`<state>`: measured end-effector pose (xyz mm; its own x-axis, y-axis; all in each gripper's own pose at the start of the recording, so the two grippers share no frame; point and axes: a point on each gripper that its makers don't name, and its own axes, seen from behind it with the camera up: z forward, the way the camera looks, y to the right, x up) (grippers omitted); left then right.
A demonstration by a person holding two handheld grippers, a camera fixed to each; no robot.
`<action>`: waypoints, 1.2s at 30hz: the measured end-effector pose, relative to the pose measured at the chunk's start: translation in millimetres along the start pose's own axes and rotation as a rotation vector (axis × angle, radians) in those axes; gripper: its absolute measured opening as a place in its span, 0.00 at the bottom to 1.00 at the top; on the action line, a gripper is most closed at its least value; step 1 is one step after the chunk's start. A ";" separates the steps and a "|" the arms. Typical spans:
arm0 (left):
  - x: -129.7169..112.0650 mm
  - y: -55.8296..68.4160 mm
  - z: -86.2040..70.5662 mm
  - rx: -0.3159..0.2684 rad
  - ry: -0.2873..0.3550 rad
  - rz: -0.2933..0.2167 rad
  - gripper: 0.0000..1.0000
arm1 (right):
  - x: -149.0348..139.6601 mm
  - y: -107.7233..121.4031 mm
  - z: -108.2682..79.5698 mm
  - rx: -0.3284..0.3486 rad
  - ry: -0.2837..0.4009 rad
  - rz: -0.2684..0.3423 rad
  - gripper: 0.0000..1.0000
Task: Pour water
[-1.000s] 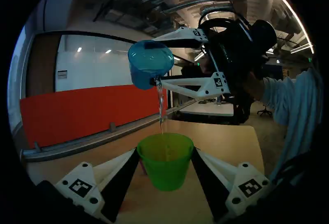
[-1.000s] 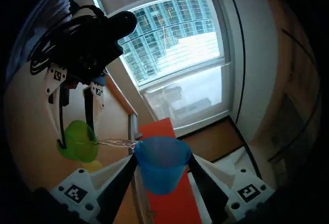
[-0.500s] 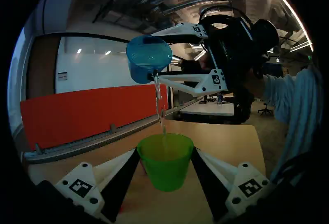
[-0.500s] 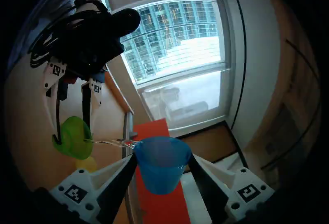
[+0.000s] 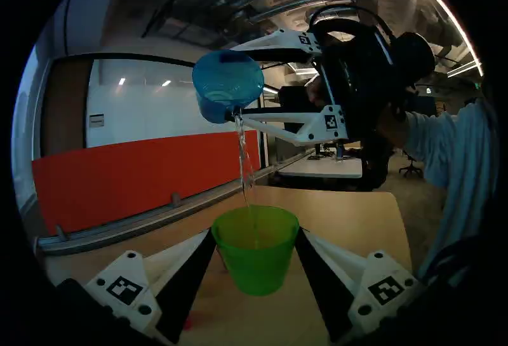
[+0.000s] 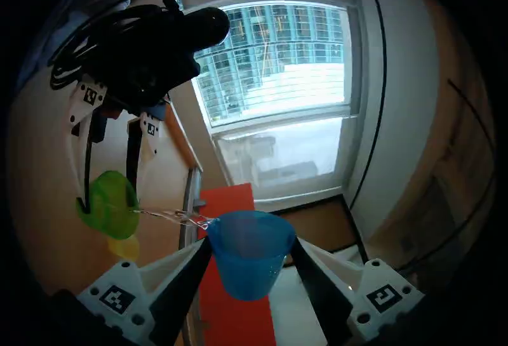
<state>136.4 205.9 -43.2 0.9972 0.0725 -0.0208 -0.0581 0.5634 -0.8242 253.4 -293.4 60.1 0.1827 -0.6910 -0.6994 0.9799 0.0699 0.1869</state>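
Note:
My left gripper (image 5: pixel 255 263) is shut on a green cup (image 5: pixel 255 248), held upright just above a wooden table (image 5: pixel 343 219). Above it, the right gripper (image 5: pixel 249 86) holds a blue cup (image 5: pixel 227 93) tipped over, and a thin stream of water (image 5: pixel 243 159) falls from its rim into the green cup. In the right gripper view, my right gripper (image 6: pixel 249 263) is shut on the blue cup (image 6: pixel 249 252); water (image 6: pixel 171 217) runs from its lip towards the green cup (image 6: pixel 109 204), which sits between the fingers of the left gripper (image 6: pixel 111 174).
An orange wall panel (image 5: pixel 140 171) and a metal rail (image 5: pixel 152 209) run along the table's far edge. A person's light sleeve (image 5: pixel 460 155) is at the right. A yellow cup (image 6: pixel 124 246) stands on the table below the green cup. A large window (image 6: pixel 279 86) lies beyond.
The blue cup has risen a little and tipped further. The water stream has grown longer. The green cup has stayed in place.

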 end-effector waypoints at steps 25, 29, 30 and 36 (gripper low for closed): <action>1.1 -5.5 -0.1 0.013 0.003 0.003 0.87 | 9.1 12.0 3.4 -0.029 0.001 -0.139 0.91; 1.0 -6.0 -0.1 0.014 0.004 0.004 0.87 | 10.8 12.3 3.8 -0.033 -0.002 -0.164 0.91; 0.9 -6.0 -0.2 0.015 0.004 0.004 0.87 | 11.3 12.3 3.8 -0.034 -0.002 -0.170 0.91; 1.1 -6.2 -0.3 0.015 0.003 0.002 0.87 | 15.7 12.8 4.3 -0.042 -0.001 -0.199 0.91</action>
<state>137.9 202.2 -38.3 0.9972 0.0709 -0.0243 -0.0607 0.5752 -0.8158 268.4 -306.5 54.5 -0.0154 -0.6949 -0.7190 0.9991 -0.0384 0.0157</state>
